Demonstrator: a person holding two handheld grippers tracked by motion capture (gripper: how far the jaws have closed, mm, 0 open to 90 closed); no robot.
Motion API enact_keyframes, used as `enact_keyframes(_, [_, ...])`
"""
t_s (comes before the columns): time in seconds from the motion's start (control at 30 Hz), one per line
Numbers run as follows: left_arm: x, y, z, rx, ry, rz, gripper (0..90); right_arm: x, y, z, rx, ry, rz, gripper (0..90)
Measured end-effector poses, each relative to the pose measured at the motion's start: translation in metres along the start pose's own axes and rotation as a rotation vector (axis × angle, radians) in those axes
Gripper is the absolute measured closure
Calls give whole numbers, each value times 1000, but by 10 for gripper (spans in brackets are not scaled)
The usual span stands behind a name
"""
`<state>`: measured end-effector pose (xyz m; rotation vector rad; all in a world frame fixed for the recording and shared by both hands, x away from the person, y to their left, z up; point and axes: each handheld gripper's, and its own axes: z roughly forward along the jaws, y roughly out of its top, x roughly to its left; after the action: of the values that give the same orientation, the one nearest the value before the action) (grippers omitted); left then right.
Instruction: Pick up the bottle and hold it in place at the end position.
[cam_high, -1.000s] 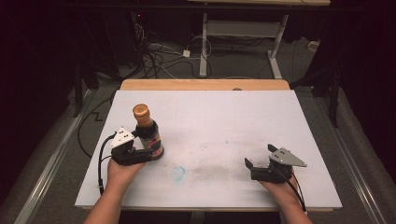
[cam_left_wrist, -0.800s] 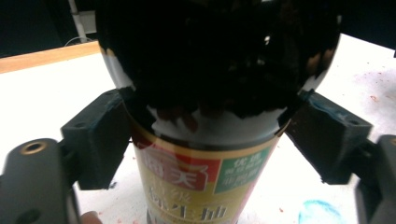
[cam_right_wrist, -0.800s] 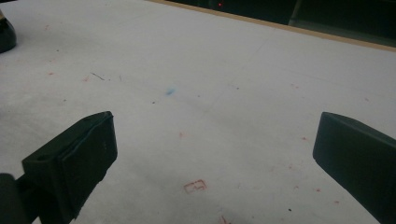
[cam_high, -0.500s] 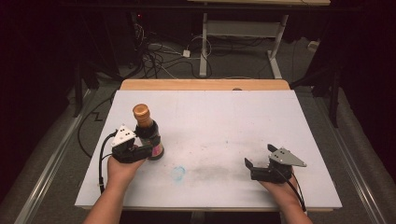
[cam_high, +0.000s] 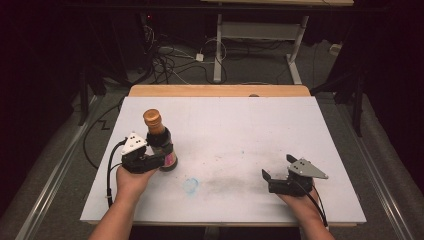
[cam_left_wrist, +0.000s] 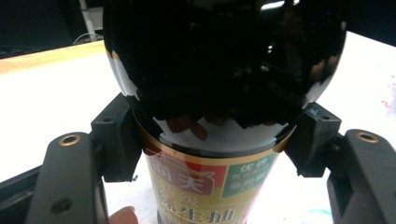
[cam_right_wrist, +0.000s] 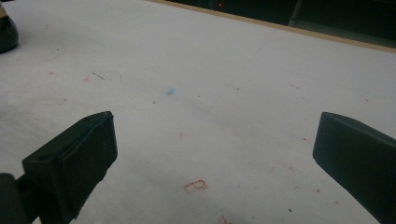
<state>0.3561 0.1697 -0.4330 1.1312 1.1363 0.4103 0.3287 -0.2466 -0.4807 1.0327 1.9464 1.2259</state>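
On the white desk (cam_high: 250, 130), the left tongs (cam_left_wrist: 205, 140) clamp the upright dark glass sauce bottle with a brown cap (cam_high: 159, 140) near its left edge, while the right tongs (cam_right_wrist: 210, 154) rest wide apart, holding nothing.

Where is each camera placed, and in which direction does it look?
High view: above the person's side, looking forward and down at the white table; forearms, both hands and tongs show.
Left gripper view: on the left tongs, looking along the jaws clamped on the dark sauce bottle.
Right gripper view: on the right tongs, low over the table, jaws apart.
Shared: the bottle appears in all three.
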Motion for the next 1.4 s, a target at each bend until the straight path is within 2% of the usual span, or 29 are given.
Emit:
enact_keyframes(0.13, [-5, 2, 4, -1, -11, 5, 294, 0, 0, 0, -1, 1, 0, 7])
enact_keyframes(0.3, [-15, 3, 16, 1, -35, 5, 294, 0, 0, 0, -3, 3, 0, 7])
enact_keyframes(0.4, [-23, 1, 29, 12, -58, 3, 293, 0, 0, 0, -3, 4, 0, 7])
enact_keyframes(0.43, [-23, 1, 29, 12, -58, 3, 293, 0, 0, 0, -3, 4, 0, 7])
enact_keyframes(0.7, [-41, -7, 61, 36, -90, 3, 293, 0, 0, -1, -8, 3, 3, 6])
enact_keyframes(0.77, [-48, -9, 71, 47, -100, 13, 293, 0, 0, -1, -9, 4, 4, 6])
enact_keyframes(1.1, [-63, -17, 101, 65, -126, 15, 293, -1, 0, -1, -13, 8, 5, 6])
enact_keyframes(1.4, [-68, -25, 126, 76, -134, 11, 294, -1, -1, -1, -16, 9, 1, 6])
